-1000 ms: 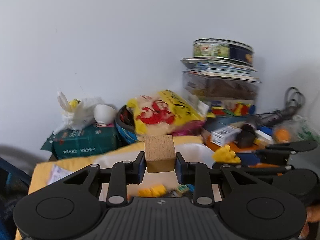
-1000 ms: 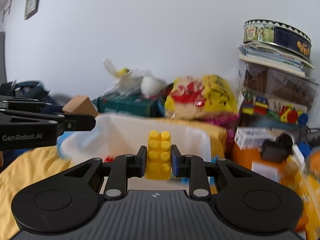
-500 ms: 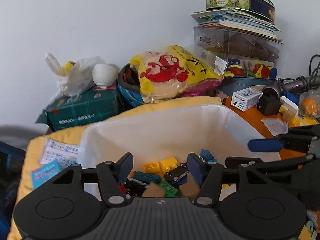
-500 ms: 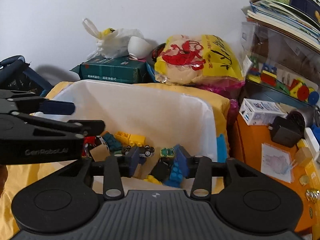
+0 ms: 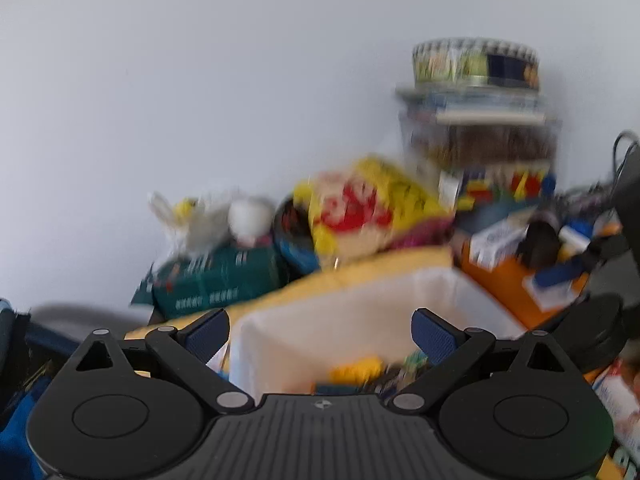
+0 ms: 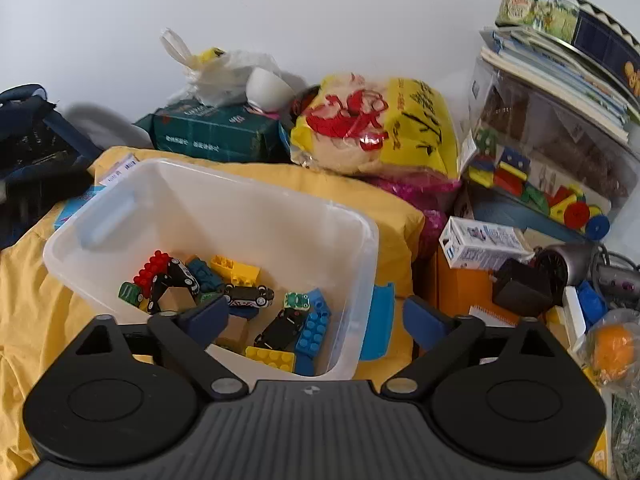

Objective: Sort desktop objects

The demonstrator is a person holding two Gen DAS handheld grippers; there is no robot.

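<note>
A clear plastic bin stands on a yellow cloth. It holds several toys: yellow bricks, a blue brick, a red brick, black toy cars and wooden blocks. My right gripper is open and empty over the bin's near right corner. My left gripper is open and empty above the bin's near side; this view is blurred, and the bin shows between its fingers.
Behind the bin lie a green pack, a white bag and a yellow snack bag. At right stand stacked boxes with a round tin, a small white carton, a hair dryer and an orange surface.
Both grippers let go of their pieces: the wooden block and the yellow brick now lie in the bin. Both have opened wide and the left one has lifted and tilted up.
</note>
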